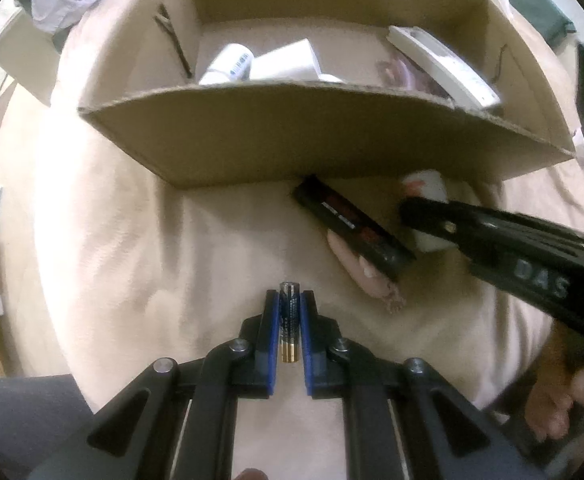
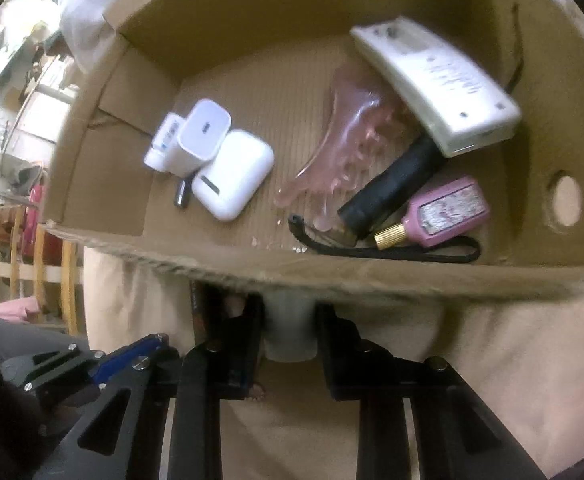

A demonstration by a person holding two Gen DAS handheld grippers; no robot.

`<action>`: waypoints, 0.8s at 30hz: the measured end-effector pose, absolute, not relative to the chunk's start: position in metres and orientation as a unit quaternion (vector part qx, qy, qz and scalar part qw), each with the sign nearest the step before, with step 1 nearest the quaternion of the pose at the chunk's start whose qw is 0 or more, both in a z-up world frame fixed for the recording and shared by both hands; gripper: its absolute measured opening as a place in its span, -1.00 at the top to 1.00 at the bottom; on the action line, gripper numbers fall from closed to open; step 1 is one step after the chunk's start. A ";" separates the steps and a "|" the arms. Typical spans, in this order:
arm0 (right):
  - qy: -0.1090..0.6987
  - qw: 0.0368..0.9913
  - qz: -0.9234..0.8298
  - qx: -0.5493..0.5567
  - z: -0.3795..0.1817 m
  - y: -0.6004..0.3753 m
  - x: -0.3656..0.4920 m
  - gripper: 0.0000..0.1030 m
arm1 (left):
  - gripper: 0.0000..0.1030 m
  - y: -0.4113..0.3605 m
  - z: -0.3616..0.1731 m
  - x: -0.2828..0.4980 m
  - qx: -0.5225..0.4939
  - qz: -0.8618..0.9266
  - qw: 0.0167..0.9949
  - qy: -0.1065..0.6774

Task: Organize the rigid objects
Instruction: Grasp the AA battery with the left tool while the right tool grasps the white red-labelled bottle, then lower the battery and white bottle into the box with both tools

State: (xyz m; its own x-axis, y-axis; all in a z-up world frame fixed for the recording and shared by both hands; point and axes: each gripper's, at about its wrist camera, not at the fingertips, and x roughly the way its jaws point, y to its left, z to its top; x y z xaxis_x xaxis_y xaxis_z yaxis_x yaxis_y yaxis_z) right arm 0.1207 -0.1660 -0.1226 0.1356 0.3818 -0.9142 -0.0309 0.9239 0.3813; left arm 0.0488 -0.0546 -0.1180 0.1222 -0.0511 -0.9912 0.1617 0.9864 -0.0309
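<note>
My left gripper [image 1: 289, 300] is shut on a black and gold battery [image 1: 289, 320], held above the beige bedding in front of the cardboard box [image 1: 292, 140]. My right gripper [image 2: 289, 312] is shut on a white cylindrical container [image 2: 289, 332] just in front of the box's near wall [image 2: 332, 276]; it also shows in the left wrist view [image 1: 428, 188]. A black flat case [image 1: 352, 228] and a pink comb [image 1: 364, 272] lie on the bedding by the box.
Inside the box lie a white charger [image 2: 203, 136], a white earbud case [image 2: 233, 174], a pink foot-shaped item [image 2: 340, 140], a white remote [image 2: 436, 80], a black torch [image 2: 392, 184] with strap, and a pink bottle [image 2: 440, 212].
</note>
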 end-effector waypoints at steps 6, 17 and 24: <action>0.642 0.739 0.131 0.155 -0.114 -0.179 0.104 0.46 | 0.82 -0.050 -0.100 0.044 0.035 -0.067 0.756 0.650; 0.633 0.732 0.162 0.191 -0.080 -0.206 0.072 0.46 | 0.82 -0.047 -0.038 0.041 0.026 -0.076 0.796 0.600; 0.589 0.766 0.176 0.189 -0.041 -0.217 0.071 0.46 | 0.82 -0.037 -0.013 0.060 0.018 -0.071 0.816 0.574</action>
State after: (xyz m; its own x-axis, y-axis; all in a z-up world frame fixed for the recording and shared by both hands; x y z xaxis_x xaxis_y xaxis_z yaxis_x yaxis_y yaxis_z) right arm 0.0712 -0.2170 -0.0413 0.2450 0.4921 -0.8354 -0.0473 0.8667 0.4966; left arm 0.0603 -0.0372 -0.0131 0.3313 -0.0949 -0.9388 0.1373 0.9892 -0.0515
